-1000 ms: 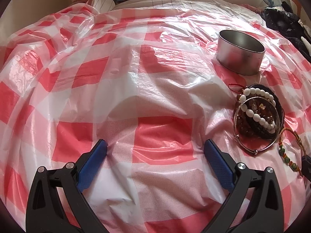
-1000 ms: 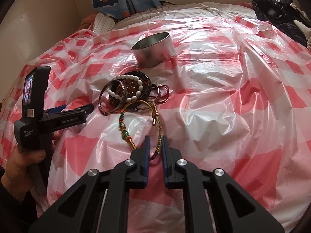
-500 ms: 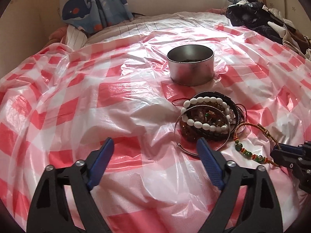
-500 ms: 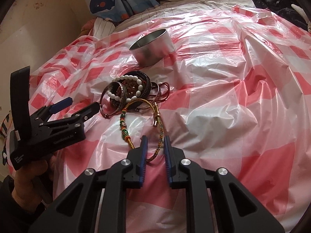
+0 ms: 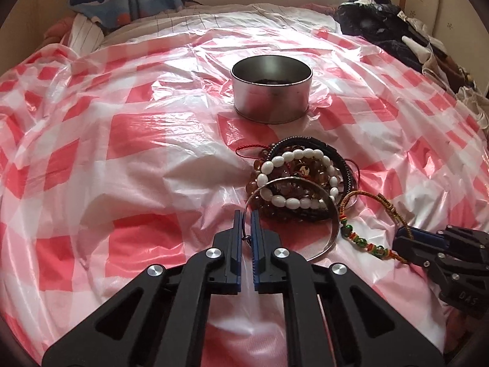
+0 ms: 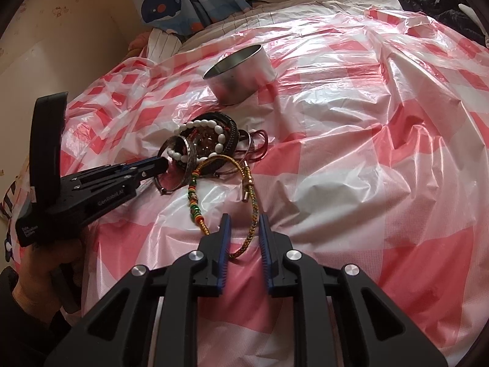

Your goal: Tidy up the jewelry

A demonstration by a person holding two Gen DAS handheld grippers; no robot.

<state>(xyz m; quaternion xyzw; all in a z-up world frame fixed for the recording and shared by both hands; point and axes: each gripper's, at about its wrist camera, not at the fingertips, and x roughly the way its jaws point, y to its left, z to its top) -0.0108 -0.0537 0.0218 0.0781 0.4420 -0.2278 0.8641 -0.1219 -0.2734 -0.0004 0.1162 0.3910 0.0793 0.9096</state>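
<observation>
Red-and-white checked plastic sheet point(image 5: 146, 140) covers a bed, wrinkled and glossy; a whale-print curtain point(image 6: 171, 3) hangs by the cream wall behind, dark clothes point(image 5: 385, 30) heaped at the far right. Near the middle stands a round metal tin point(image 5: 272, 91), upright, and just in front of it lies a pile of bracelets point(image 5: 299, 180). The left hand-held gripper point(image 5: 246, 217) has just been closing and now pinches the thin silver bangle point(image 5: 334, 223) at the pile's near edge. The right hand-held gripper point(image 6: 244, 220) stands slightly apart around a braided cord bracelet point(image 6: 252, 211), its pads not visibly pressing it.
</observation>
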